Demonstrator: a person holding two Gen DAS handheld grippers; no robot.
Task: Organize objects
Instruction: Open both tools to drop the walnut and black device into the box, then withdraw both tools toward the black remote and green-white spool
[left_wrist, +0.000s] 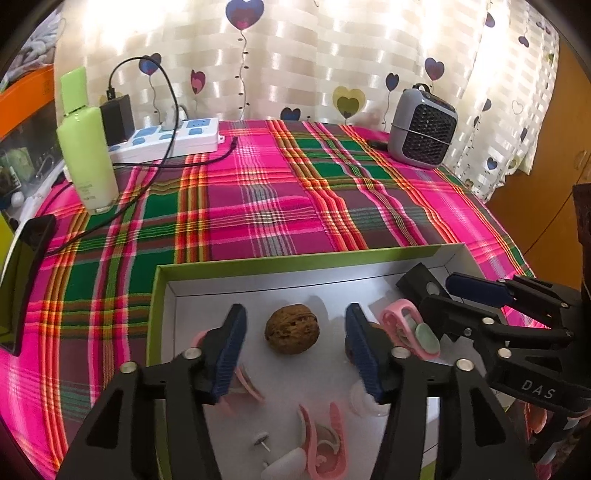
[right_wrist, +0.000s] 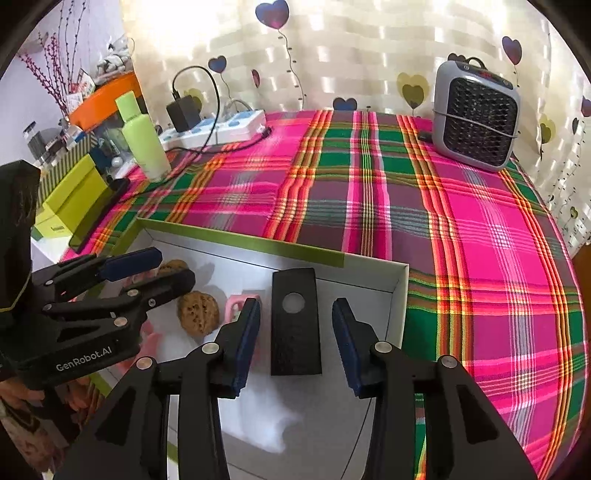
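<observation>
The left gripper (left_wrist: 295, 354) stood with its jaws parted and no pad touching the walnut (left_wrist: 291, 329), which lay between them on the white floor of the box (left_wrist: 303, 254). The right gripper (right_wrist: 295, 347) was likewise parted around a flat black block (right_wrist: 295, 325) near the box's far right corner, pads clear of it. Pink clips (left_wrist: 325, 439) and small white pieces lay at the box's near edge. The box rested on the plaid cloth (left_wrist: 258, 192); a green bottle (left_wrist: 86, 147) stood at the cloth's far left corner, a grey heater (left_wrist: 423, 127) at its far right.
</observation>
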